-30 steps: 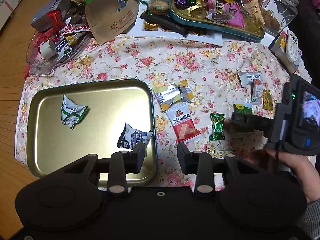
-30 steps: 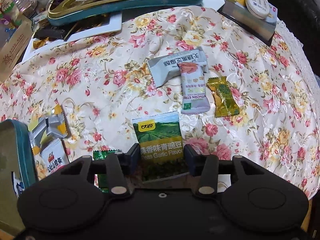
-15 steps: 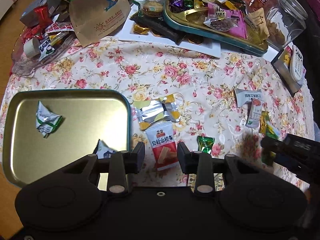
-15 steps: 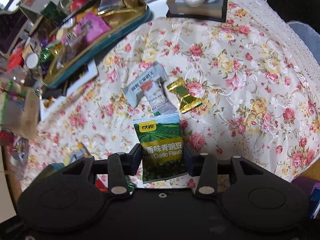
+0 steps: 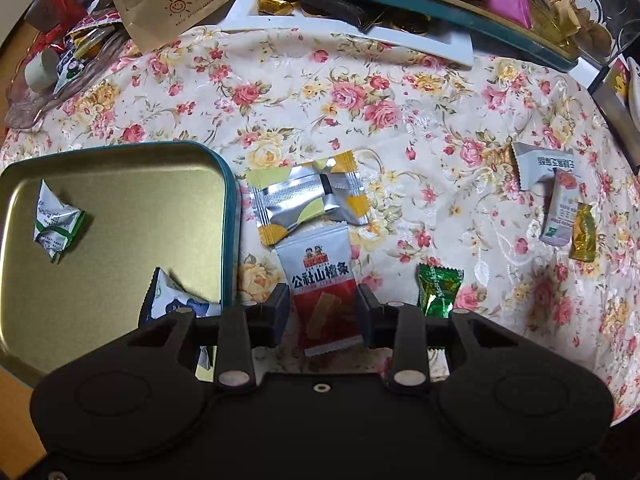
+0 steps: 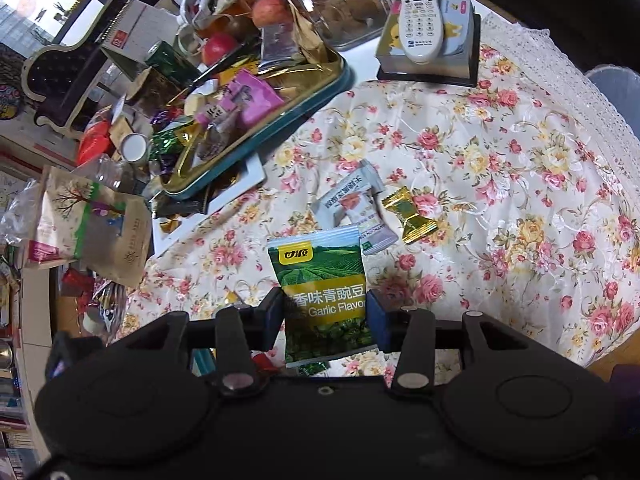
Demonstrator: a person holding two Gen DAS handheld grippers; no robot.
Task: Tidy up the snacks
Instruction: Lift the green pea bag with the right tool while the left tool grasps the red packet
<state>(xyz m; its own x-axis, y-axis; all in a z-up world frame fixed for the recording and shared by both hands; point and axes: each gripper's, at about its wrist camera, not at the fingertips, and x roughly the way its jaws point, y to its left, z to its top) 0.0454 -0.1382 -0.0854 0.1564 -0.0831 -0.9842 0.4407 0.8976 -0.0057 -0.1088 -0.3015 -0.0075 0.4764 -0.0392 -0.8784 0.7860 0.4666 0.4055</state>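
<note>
Floral tablecloth (image 5: 360,92) all over, crowded behind. Beside the gold, teal-rimmed tin tray (image 5: 230,200), a red-and-white snack packet (image 5: 320,280) lies between the spread, unclenched left gripper (image 5: 322,310). Right gripper (image 6: 326,314) clamps a green garlic-pea packet (image 6: 320,276), off the cloth.

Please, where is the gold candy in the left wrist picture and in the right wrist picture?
Left wrist view: the gold candy lies near the right edge, beside the upright white packet.
Right wrist view: the gold candy lies just right of centre.
Shared landmark: that white packet, next to the candy in both views.
</note>
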